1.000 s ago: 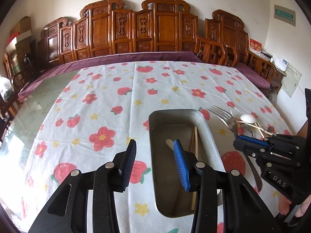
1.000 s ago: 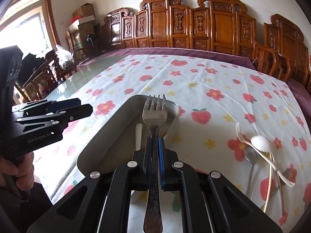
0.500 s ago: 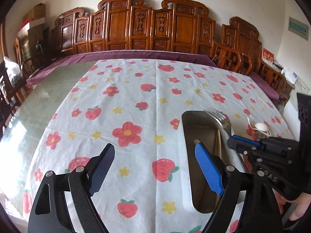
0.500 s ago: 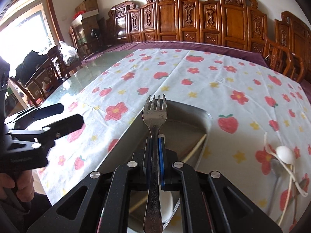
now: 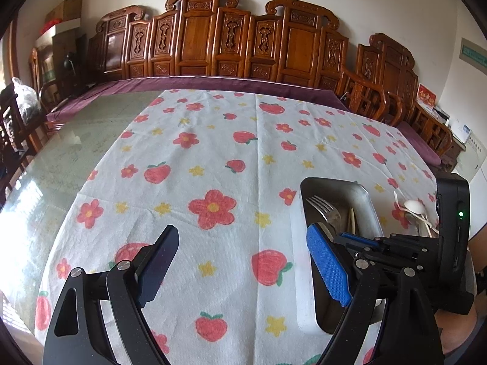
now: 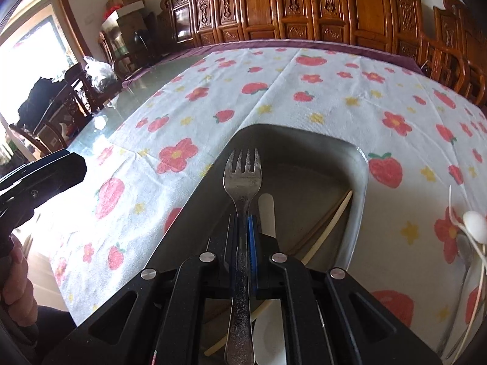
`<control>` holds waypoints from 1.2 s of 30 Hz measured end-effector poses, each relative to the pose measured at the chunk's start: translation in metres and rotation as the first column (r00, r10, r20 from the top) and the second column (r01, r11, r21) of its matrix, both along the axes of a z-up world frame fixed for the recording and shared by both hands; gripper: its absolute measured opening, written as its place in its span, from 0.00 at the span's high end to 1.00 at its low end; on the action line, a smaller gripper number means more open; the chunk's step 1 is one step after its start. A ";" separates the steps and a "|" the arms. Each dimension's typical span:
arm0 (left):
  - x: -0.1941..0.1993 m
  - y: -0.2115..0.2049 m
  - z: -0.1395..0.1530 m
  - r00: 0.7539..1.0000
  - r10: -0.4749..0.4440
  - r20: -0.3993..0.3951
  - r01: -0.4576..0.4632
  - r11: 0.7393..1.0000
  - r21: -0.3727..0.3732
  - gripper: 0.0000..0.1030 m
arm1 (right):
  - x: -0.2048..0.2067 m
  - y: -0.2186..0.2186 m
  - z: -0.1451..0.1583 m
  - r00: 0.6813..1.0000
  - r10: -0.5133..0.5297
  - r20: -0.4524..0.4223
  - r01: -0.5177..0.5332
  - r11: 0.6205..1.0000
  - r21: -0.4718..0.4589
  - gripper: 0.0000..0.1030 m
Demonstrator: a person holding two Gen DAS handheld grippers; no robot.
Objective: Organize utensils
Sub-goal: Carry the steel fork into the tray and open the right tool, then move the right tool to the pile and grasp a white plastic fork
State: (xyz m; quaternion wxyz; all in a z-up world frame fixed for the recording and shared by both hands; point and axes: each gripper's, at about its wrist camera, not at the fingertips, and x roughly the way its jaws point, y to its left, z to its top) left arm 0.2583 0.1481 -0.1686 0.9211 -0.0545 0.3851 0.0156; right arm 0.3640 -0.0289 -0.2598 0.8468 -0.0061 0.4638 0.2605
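Right gripper (image 6: 243, 222) was clamped on the neck of a metal fork (image 6: 242, 179), tines forward, held over the metal tray (image 6: 360, 164). Whether the fork touched the tray floor could not be told.

Already lying in the tray: a pair of chopsticks (image 6: 330, 222) along its right side and a white utensil handle (image 6: 268, 213) just beside the fork.

Left gripper (image 5: 240, 261) stood wide apart and empty over the flowered tablecloth (image 5: 213, 158), left of the tray.

Not yet sorted: a white spoon (image 6: 474, 222) and what looked like more thin utensils tangled with it on the counter, right of the tray and apart from it.

Judged partway done: fork at the point of release, the right-hand cluster remaining.
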 end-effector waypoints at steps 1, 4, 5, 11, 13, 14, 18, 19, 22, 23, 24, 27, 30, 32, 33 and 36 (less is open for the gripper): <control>0.000 -0.001 0.000 1.000 -0.001 0.000 0.001 1.000 0.001 0.20 | 0.000 0.000 -0.001 1.000 0.001 -0.005 -0.001 1.000 0.001 0.92; 0.000 -0.003 0.000 1.000 -0.007 0.000 0.007 1.000 0.003 0.20 | -0.003 -0.001 -0.003 1.000 0.008 -0.007 -0.008 1.000 -0.007 0.91; 0.000 -0.004 0.000 1.000 -0.009 -0.001 0.009 1.000 0.004 0.20 | -0.004 -0.002 -0.002 1.000 0.011 -0.006 -0.011 1.000 -0.005 0.91; 0.001 -0.019 0.002 0.999 -0.053 0.007 0.053 0.999 -0.007 0.20 | -0.020 -0.036 0.032 0.993 0.060 0.097 -0.058 0.998 -0.030 0.91; 0.003 -0.029 0.003 0.997 -0.073 0.010 0.073 0.997 -0.009 0.20 | -0.025 -0.060 0.045 0.991 0.061 0.121 -0.056 0.997 -0.043 0.91; 0.003 -0.035 0.003 0.996 -0.087 0.013 0.087 0.996 -0.005 0.20 | -0.027 -0.070 0.050 0.990 0.058 0.132 -0.052 0.997 -0.054 0.91; 0.005 -0.060 0.002 0.991 -0.132 0.017 0.132 0.991 0.002 0.20 | -0.031 -0.121 0.059 0.987 0.029 0.158 -0.013 0.995 -0.103 0.91; 0.006 -0.067 0.001 0.989 -0.146 0.015 0.146 0.989 0.003 0.20 | -0.031 -0.137 0.059 0.986 0.011 0.163 0.009 0.992 -0.123 0.91; 0.008 -0.086 -0.003 0.983 -0.182 0.006 0.182 0.983 -0.001 0.20 | -0.025 -0.175 0.053 0.987 -0.041 0.154 0.064 0.987 -0.149 0.87; 0.008 -0.090 -0.004 0.982 -0.189 0.005 0.189 0.982 -0.002 0.20 | -0.023 -0.186 0.049 0.987 -0.056 0.152 0.080 0.984 -0.157 0.85; 0.009 -0.095 -0.005 0.980 -0.198 0.003 0.198 0.980 -0.005 0.20 | -0.021 -0.195 0.046 0.986 -0.069 0.149 0.093 0.982 -0.164 0.84; 0.010 -0.111 -0.007 0.974 -0.225 -0.002 0.225 0.974 -0.018 0.20 | -0.012 -0.222 0.033 0.986 -0.097 0.132 0.120 0.977 -0.177 0.81; 0.011 -0.125 -0.012 0.969 -0.246 -0.010 0.246 0.969 -0.019 0.20 | -0.002 -0.238 0.021 0.986 -0.109 0.123 0.130 0.975 -0.179 0.74; 0.012 -0.135 -0.015 0.966 -0.259 -0.016 0.258 0.966 -0.028 0.20 | 0.006 -0.242 0.012 0.988 -0.100 0.118 0.123 0.972 -0.201 0.73; 0.012 -0.138 -0.016 0.964 -0.264 -0.018 0.263 0.964 -0.029 0.20 | 0.010 -0.243 0.008 0.989 -0.096 0.113 0.118 0.971 -0.210 0.73; 0.012 -0.152 -0.017 0.956 -0.292 -0.017 0.292 0.956 -0.019 0.20 | 0.023 -0.242 -0.004 0.991 -0.088 0.097 0.109 0.964 -0.241 0.73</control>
